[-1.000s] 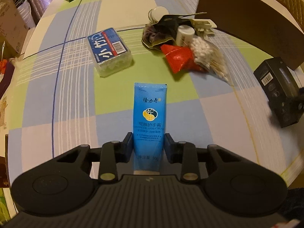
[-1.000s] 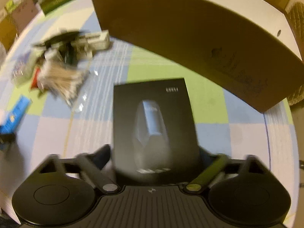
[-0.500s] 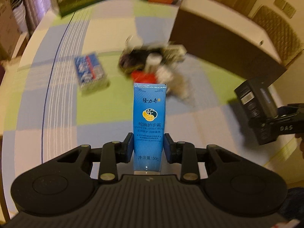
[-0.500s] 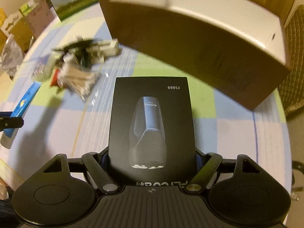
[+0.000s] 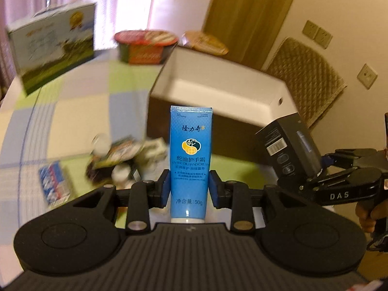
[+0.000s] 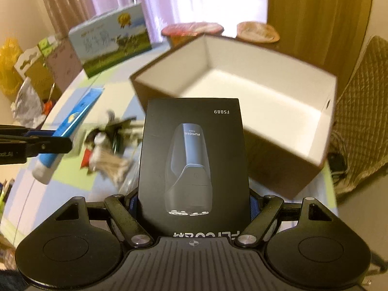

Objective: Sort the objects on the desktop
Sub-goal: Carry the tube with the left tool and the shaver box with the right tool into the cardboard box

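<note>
Blue hand-cream tube (image 5: 190, 160) is clamped between the jaws of the left gripper (image 5: 189, 189), raised above the checked tablecloth (image 5: 80, 111). Right gripper (image 6: 194, 206) grips a black shaver box (image 6: 194, 155) by its sides, also clear of the table. Both items face the open cardboard box (image 6: 266, 101), whose white interior shows nothing inside. Step in hand, by judgement: transport to the container. Next move calls for carrying each item over the near rim, lowering, then releasing. Remaining clutter pile (image 5: 116, 160) lies near the box, unsorted.

Blue cream tube (image 5: 190, 160) & black shaver box (image 6: 194, 160) held aloft, upright.
</note>
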